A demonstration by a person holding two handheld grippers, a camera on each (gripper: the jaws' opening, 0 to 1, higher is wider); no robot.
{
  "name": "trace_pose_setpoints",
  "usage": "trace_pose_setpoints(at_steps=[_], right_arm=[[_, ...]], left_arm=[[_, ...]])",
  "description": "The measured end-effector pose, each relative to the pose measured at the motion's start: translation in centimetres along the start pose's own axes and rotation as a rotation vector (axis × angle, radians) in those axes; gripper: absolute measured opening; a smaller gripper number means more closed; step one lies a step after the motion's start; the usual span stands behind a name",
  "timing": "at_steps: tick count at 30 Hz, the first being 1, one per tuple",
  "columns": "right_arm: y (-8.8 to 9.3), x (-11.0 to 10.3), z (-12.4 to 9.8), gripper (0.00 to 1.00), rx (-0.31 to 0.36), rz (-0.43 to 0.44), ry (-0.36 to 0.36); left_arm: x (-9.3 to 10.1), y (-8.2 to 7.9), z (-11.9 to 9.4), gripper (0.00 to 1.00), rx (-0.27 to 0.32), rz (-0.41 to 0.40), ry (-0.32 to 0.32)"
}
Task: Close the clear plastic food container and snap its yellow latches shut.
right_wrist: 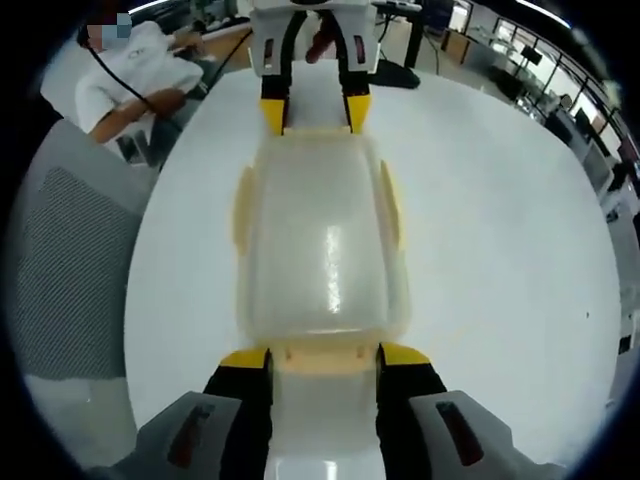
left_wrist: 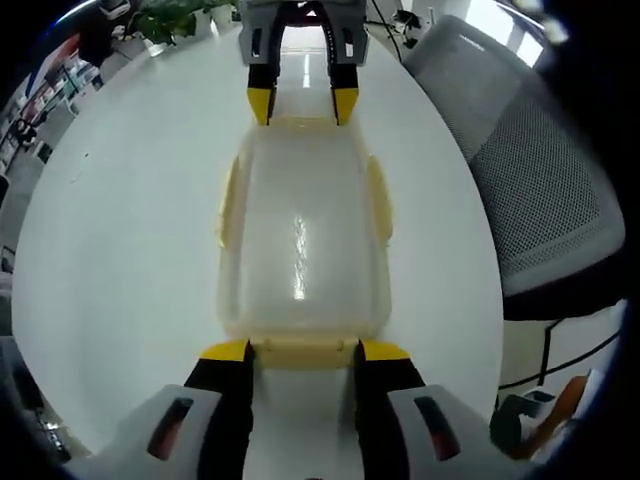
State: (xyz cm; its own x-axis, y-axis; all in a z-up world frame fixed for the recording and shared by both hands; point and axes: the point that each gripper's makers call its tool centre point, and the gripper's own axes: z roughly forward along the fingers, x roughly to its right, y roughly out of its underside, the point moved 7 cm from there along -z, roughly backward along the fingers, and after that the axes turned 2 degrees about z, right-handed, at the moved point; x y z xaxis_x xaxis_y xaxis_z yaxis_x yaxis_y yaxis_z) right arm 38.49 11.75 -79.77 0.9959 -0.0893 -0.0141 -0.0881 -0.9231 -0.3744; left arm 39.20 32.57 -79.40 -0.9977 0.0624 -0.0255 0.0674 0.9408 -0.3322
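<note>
In the left gripper view, the left hand-held gripper (left_wrist: 302, 350) stands spread at the near end of the container (left_wrist: 302, 240), its yellow-tipped jaws set either side of the yellow end latch (left_wrist: 303, 351). The tips sit right at the container's end edge; whether they press on it is hard to judge through the fisheye, so the grip reads as released, not clamped on anything. The same is seen in the right gripper view: the right hand-held gripper (right_wrist: 325, 357) is spread at the opposite end, jaws flanking that end's latch (right_wrist: 324, 357) with a gap between them.

Each gripper shows across from the other, at the far end of the container in the other's view, jaws apart there too.

The container lies lengthwise between the two grippers on the white surface (left_wrist: 130, 200). Its clear lid (right_wrist: 325, 240) sits on top, catching a bright streak of reflected light. Yellow latches run along both long sides (left_wrist: 229, 200) (left_wrist: 379, 195); they look folded against the walls, though the blur leaves that unsure.

Beyond the surface, a grey mesh chair (left_wrist: 530, 170) stands beside its edge. In the right gripper view a person (right_wrist: 135, 75) in white sits at the far side, and desks fill the room behind.
</note>
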Motion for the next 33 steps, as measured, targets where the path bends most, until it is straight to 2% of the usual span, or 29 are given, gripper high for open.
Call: trace_pose_setpoints(at_steps=[5, 7, 11, 20, 33], right_arm=[[-0.1, 0.0, -0.1, 0.38, -0.007, -0.011, -0.004], [-0.2, -0.2, -0.1, 0.38, -0.009, -0.010, 0.001], [-0.5, -0.5, -0.3, 0.38, 0.000, -0.025, 0.003], [-1.0, -0.2, -2.8, 0.38, 0.034, -0.027, 0.008], [-1.4, -0.1, -5.6, 0.38, 0.046, -0.045, -0.007]], left_arm=[[0.0, 0.0, -0.1, 0.38, 0.006, -0.005, -0.001], [0.3, 0.0, -0.1, 0.38, -0.017, -0.019, -0.003], [0.6, 0.0, -0.6, 0.38, -0.027, -0.021, 0.000], [0.3, -1.2, -3.5, 0.38, -0.016, -0.013, -0.017], [0.4, -2.4, -5.2, 0.38, -0.014, -0.027, -0.017]])
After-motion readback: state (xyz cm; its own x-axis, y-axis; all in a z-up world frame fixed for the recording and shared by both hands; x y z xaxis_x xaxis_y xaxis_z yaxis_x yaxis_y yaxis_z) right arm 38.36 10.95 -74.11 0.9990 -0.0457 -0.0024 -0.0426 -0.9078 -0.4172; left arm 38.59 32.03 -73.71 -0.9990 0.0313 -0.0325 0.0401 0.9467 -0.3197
